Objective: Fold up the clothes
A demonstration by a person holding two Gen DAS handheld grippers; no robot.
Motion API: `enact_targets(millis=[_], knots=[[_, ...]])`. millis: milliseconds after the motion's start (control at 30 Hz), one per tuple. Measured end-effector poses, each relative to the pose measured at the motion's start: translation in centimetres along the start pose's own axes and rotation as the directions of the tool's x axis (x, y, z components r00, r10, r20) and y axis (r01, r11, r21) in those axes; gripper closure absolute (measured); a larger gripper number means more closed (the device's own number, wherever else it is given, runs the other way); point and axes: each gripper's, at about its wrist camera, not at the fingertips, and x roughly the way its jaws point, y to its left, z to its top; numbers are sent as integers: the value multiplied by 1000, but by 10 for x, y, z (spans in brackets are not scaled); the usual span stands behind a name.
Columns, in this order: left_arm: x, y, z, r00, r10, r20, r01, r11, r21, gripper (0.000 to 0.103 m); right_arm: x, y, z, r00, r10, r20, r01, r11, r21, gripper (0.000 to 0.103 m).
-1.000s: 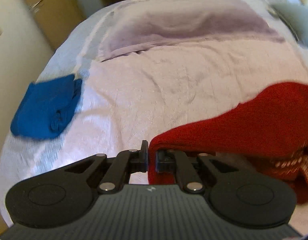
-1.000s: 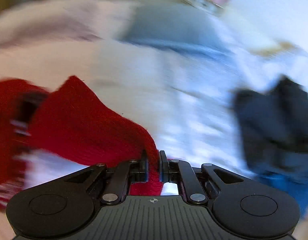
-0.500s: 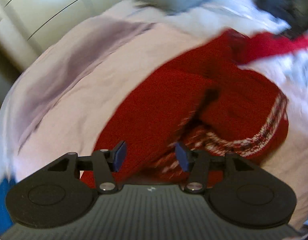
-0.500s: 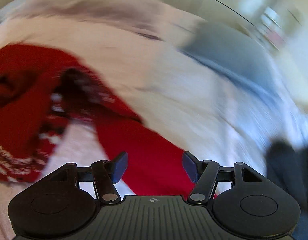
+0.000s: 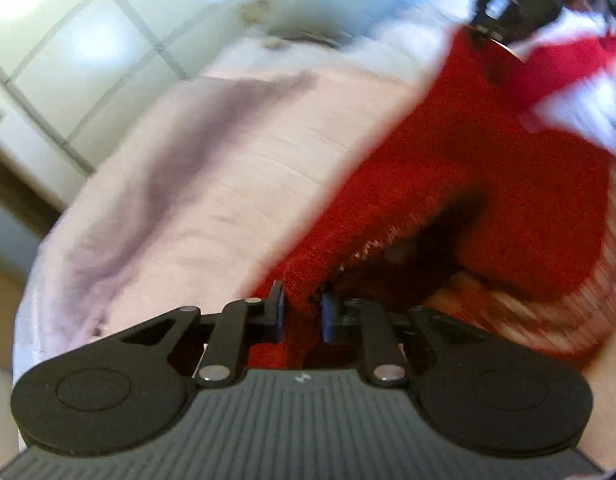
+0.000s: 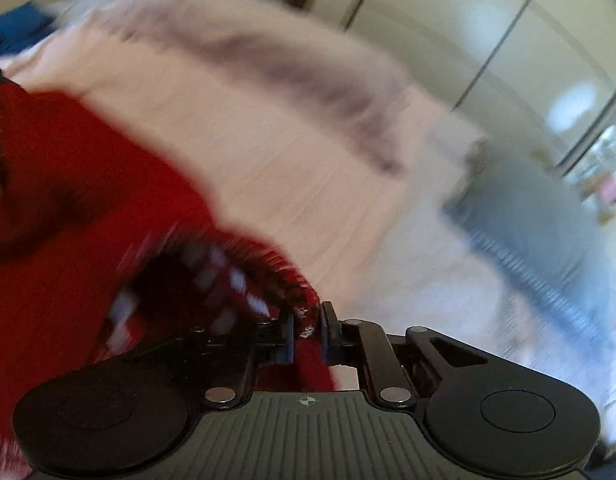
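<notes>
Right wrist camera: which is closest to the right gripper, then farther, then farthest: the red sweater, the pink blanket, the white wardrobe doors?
1. red sweater, between the closing jaws of the right gripper.
2. pink blanket, beyond it.
3. white wardrobe doors, at the back, upper right.

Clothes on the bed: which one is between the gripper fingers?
The red sweater with white patterning: both the left gripper and right gripper are closing on its edge. The blue garment lies untouched, far off on the bed.
</notes>
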Motion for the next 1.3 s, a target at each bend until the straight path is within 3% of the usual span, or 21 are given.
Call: enact_targets(millis=[133, 200, 267, 300, 333, 400, 467, 533, 633, 700, 733, 800, 900, 967, 1000, 1067, 1167, 1200, 1233, 1267, 1300], knots=[[42, 83, 36, 990, 129, 52, -121, 984, -130, 88, 19, -33, 64, 989, -82, 119, 81, 997, 11, 93], [72, 121, 52, 986, 163, 25, -154, 965, -214, 87, 41, -43, 95, 979, -141, 144, 139, 990, 26, 93], [106, 159, 65, 984, 175, -35, -177, 933, -313, 78, 77, -61, 124, 983, -164, 78, 156, 983, 102, 92], [121, 174, 67, 983, 166, -80, -184, 910, -373, 64, 91, -67, 133, 988, -149, 34, 143, 980, 141, 86], [129, 184, 65, 983, 150, -105, -181, 885, -428, 58, 102, -72, 138, 992, -127, -5, 125, 973, 196, 69], [135, 192, 53, 986, 111, -128, -162, 836, -525, 62, 107, -76, 134, 995, -95, -37, 101, 953, 284, 49], [133, 185, 37, 986, 53, -158, -136, 802, -581, 61, 92, -73, 113, 996, -82, -21, 84, 929, 360, 43], [123, 166, 15, 984, -61, -168, -63, 760, -647, 62, 76, -65, 85, 998, -13, -57, 37, 898, 439, 41], [102, 131, -22, 953, -253, -165, 50, 671, -740, 62, 47, -44, 36, 986, 127, -109, -40, 811, 583, 41], [85, 106, -49, 925, -321, -205, 46, 629, -776, 62, 22, -22, 6, 968, 207, -139, -66, 751, 657, 41], [78, 97, -60, 917, -339, -211, 34, 592, -805, 62, 9, -11, -6, 957, 247, -150, -79, 724, 685, 41], [66, 85, -79, 914, -354, -198, 0, 487, -873, 60, -12, 7, -27, 934, 320, -161, -99, 662, 743, 41], [49, 82, -105, 924, -348, -160, -49, 306, -951, 53, -31, 21, -52, 902, 405, -149, -96, 525, 845, 41], [42, 78, -116, 929, -349, -124, -51, 211, -976, 52, -39, 24, -67, 883, 452, -127, -88, 426, 900, 41], [39, 76, -121, 930, -350, -109, -49, 176, -983, 50, -44, 27, -75, 874, 473, -109, -86, 373, 924, 41], [42, 67, -122, 934, -348, -82, -28, 157, -987, 45, -45, 36, -83, 867, 496, -55, -112, 301, 947, 41], [55, 54, -121, 937, -347, -46, 2, 137, -991, 43, -38, 55, -85, 867, 498, -24, -131, 273, 953, 40], [61, 50, -120, 935, -354, -32, 15, 127, -992, 49, -37, 61, -84, 873, 488, -19, -132, 274, 952, 40], [68, 48, -117, 930, -368, -12, 32, 114, -993, 82, -36, 65, -81, 876, 483, -15, -140, 282, 949, 43], [75, 46, -114, 924, -382, 8, 50, 101, -994, 92, -33, 68, -75, 875, 484, -23, -140, 298, 944, 59], [79, 45, -110, 922, -387, 16, 57, 96, -994, 92, -31, 68, -70, 868, 496, -29, -147, 313, 938, 93]])
